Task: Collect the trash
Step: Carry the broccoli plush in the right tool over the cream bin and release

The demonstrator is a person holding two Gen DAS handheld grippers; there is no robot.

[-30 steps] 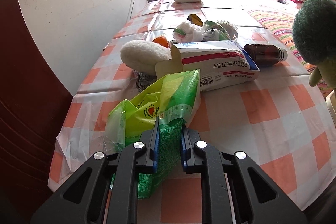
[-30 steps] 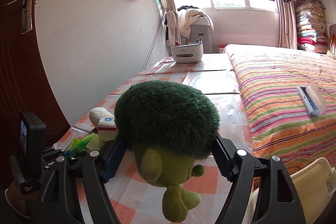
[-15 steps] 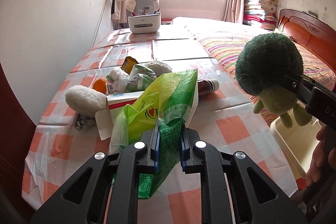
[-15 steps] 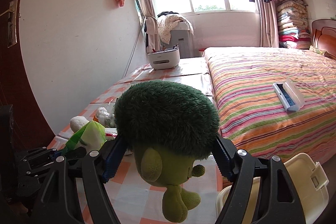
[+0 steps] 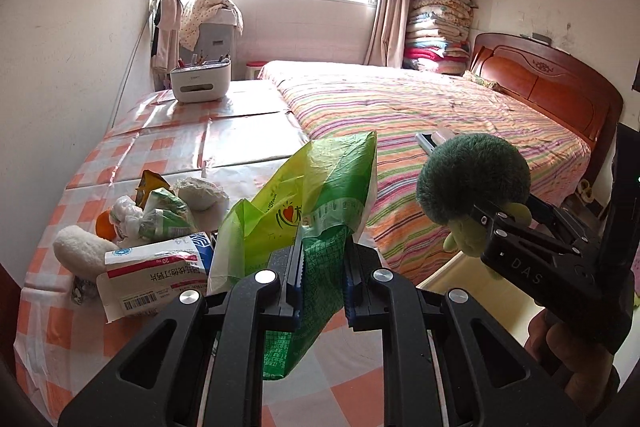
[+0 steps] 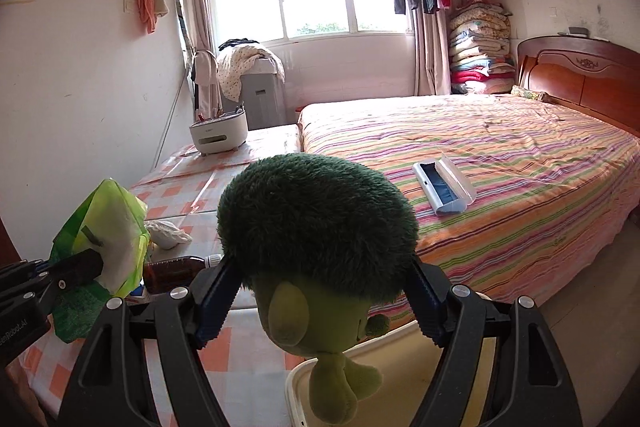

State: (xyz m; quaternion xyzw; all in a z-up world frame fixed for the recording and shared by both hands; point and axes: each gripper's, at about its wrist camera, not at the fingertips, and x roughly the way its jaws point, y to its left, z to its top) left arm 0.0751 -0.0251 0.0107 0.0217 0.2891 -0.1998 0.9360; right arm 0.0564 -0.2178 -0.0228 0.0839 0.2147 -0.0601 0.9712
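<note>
Both of my grippers have swung away from the wall side toward the bed since a second ago, and the bed's headboard has come into the left wrist view. My left gripper [image 5: 320, 267] is clamped on the crinkled green plastic bag [image 5: 316, 195], its jaws nearly together on the film, and the bag stands up between the fingers, lifted off the orange-and-white checked tablecloth [image 5: 60, 331]. My right gripper [image 6: 320, 303] is closed on the dark green plush broccoli toy [image 6: 316, 223], jaws held wide around its fuzzy head, the pale green body dangling over the rim of a cream plastic bin [image 6: 298, 383] beside the table. A hand [image 5: 568, 359] grips the right tool's handle at the lower right of the left view. The raised bag blocks my sight of the table's middle. Left of it I count one white medicine box with a red stripe [image 5: 156, 275], one fluffy white plush [image 5: 78, 255], one orange lump [image 5: 105, 223] and a heap of crumpled wrappers [image 5: 160, 211]. One brown bottle with a white cap [image 6: 176, 271] lies behind the bag in the right view. One white desk caddy [image 5: 200, 83] sits at the table's far end, and one grey open case [image 6: 444, 187] lies on the striped bedspread [image 6: 520, 163]
</note>
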